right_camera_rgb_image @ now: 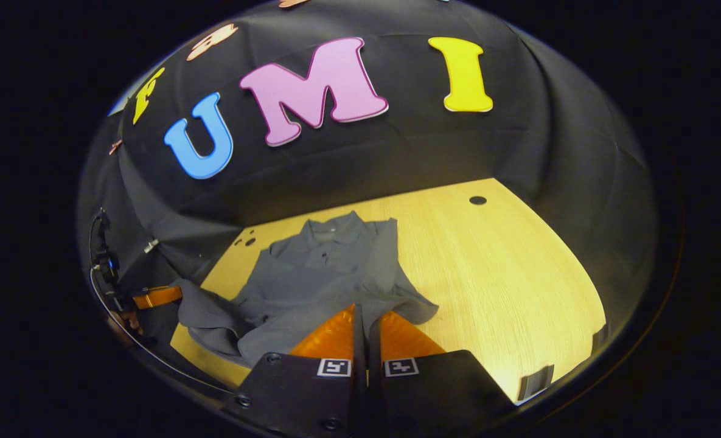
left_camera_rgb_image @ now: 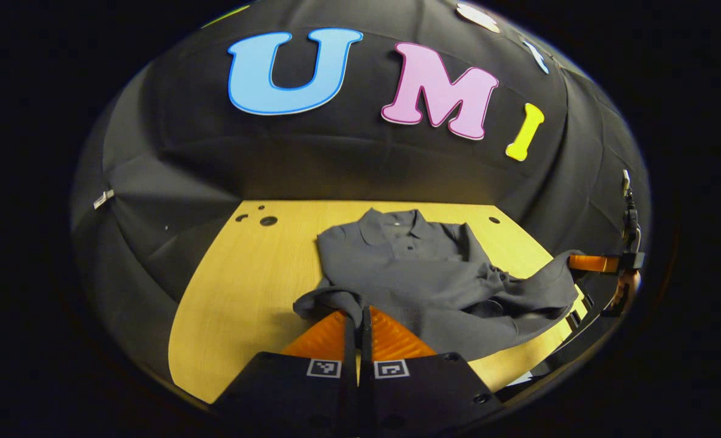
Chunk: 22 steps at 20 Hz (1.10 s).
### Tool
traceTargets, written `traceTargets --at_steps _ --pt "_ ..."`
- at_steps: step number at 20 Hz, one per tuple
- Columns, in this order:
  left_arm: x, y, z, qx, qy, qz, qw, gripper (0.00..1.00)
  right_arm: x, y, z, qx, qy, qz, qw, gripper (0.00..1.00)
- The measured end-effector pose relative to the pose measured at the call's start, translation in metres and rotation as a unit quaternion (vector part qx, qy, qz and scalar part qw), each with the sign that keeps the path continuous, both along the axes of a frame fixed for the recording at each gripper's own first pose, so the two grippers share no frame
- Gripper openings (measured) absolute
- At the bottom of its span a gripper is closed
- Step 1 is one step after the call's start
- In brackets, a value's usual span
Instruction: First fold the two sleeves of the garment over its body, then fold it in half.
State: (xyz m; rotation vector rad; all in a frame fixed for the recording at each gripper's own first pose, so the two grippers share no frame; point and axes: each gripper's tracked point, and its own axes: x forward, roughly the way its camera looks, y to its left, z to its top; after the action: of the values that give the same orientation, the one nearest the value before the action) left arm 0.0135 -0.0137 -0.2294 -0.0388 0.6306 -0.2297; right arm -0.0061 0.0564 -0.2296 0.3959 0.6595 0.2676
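A dark grey polo shirt [left_camera_rgb_image: 421,267] lies on the yellow wooden table [left_camera_rgb_image: 244,292], its collar [left_camera_rgb_image: 393,225] toward the far wall. Its near part is lifted and rumpled. In the left gripper view my left gripper [left_camera_rgb_image: 358,316] is shut on a bunched near corner of the shirt. At the right edge of that view the right gripper [left_camera_rgb_image: 597,263] pinches the opposite corner, held off the table's side. In the right gripper view my right gripper [right_camera_rgb_image: 365,316] is shut on the shirt's [right_camera_rgb_image: 323,274] near edge, and the left gripper [right_camera_rgb_image: 156,297] grips the far-left corner.
Black cloth walls close in the table on the far side and both flanks. Small round holes [left_camera_rgb_image: 268,221] mark the tabletop's far left corner, and another hole [right_camera_rgb_image: 477,200] sits far right. Bare tabletop [right_camera_rgb_image: 506,280] spreads to the right of the shirt.
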Motion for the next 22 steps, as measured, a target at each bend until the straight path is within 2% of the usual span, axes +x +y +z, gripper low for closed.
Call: traceTargets --at_steps 5,12,18,22 --pt "0.06 0.004 0.014 -0.022 -0.028 0.036 0.999 0.05 0.054 -0.002 0.015 0.006 -0.032 -0.019 0.999 0.05" --pt "0.14 0.014 0.003 0.002 -0.044 0.049 0.998 0.05 0.14 0.005 0.006 -0.006 -0.052 -0.025 0.998 0.05" --pt "0.196 0.01 -0.033 0.015 -0.035 0.068 0.997 0.05 0.205 0.019 -0.036 -0.02 -0.047 -0.021 0.998 0.05" --pt "0.226 0.008 -0.07 0.016 -0.025 0.084 0.996 0.05 0.232 0.026 -0.072 -0.022 -0.036 -0.028 0.999 0.05"
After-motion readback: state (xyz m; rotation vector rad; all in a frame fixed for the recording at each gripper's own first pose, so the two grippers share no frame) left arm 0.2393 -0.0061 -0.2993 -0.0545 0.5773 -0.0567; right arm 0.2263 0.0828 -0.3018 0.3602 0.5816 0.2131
